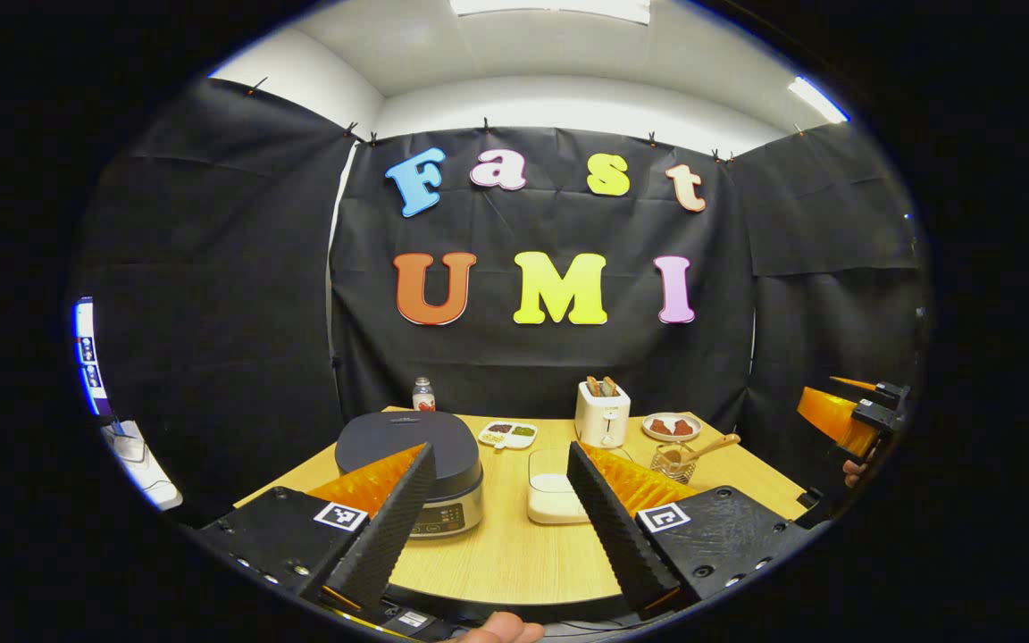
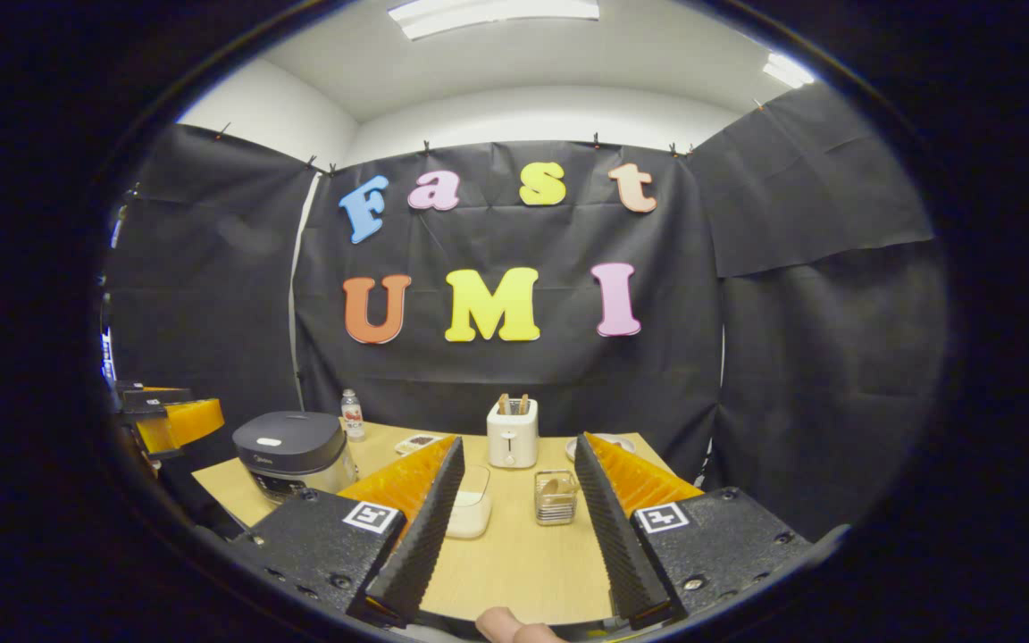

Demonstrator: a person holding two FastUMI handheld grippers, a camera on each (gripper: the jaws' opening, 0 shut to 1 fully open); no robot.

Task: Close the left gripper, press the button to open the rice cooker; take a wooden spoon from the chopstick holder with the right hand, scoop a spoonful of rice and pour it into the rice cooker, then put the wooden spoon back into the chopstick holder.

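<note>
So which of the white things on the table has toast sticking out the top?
The toaster, upright at the back with slices in its slots; the white rice container in front sits low and flat.

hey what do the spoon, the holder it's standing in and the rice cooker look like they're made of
The wooden spoon looks like light, matte wood, judging by its tan colour. The chopstick holder seems to be clear glass or plastic, since the spoon shows through its walls; which one is hard to tell. The rice cooker has a dark, smooth matte lid, probably plastic, over a silvery band that may be metal.
</note>
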